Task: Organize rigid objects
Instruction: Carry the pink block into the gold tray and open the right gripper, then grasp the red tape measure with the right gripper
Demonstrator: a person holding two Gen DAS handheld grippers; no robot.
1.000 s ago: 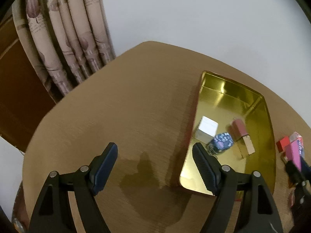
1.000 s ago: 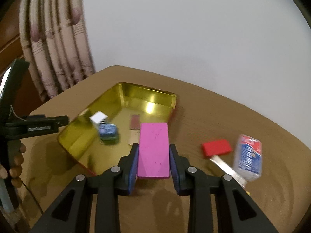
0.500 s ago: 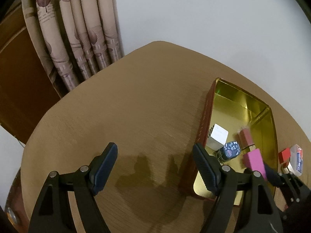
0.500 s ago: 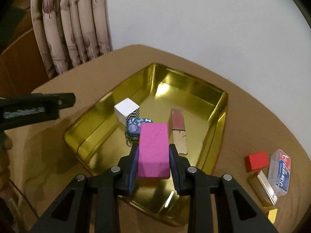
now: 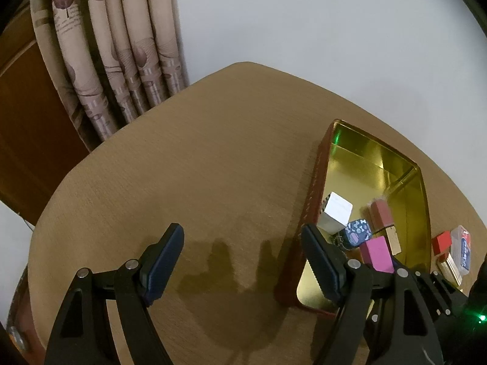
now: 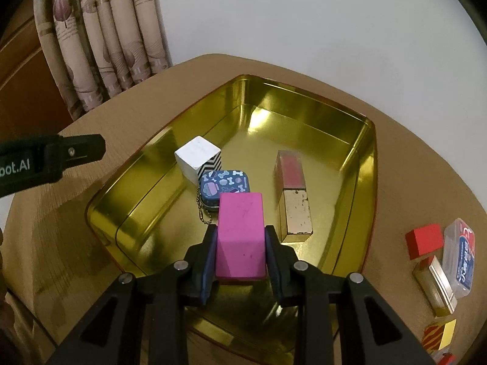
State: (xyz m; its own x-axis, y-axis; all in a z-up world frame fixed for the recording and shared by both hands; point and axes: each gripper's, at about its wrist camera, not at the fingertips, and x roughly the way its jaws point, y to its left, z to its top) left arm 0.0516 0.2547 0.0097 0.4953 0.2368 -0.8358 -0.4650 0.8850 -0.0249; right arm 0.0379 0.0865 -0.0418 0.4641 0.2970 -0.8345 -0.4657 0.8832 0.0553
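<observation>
My right gripper is shut on a pink block and holds it over the near part of the gold tin tray. Inside the tray lie a white cube, a blue patterned mini tin with a bead chain, and a pink-and-gold lipstick. In the left wrist view my left gripper stands open over bare table, just left of the tray; the pink block shows beyond its right finger.
Right of the tray on the round wooden table lie a red block, a clear plastic box with a blue label, a gold metal case and a red-and-yellow piece. Curtains hang behind the table's left side.
My right gripper has carried the pink block leftward and down, from in front of the tray to over its near part. The left gripper has stayed open and almost still.
</observation>
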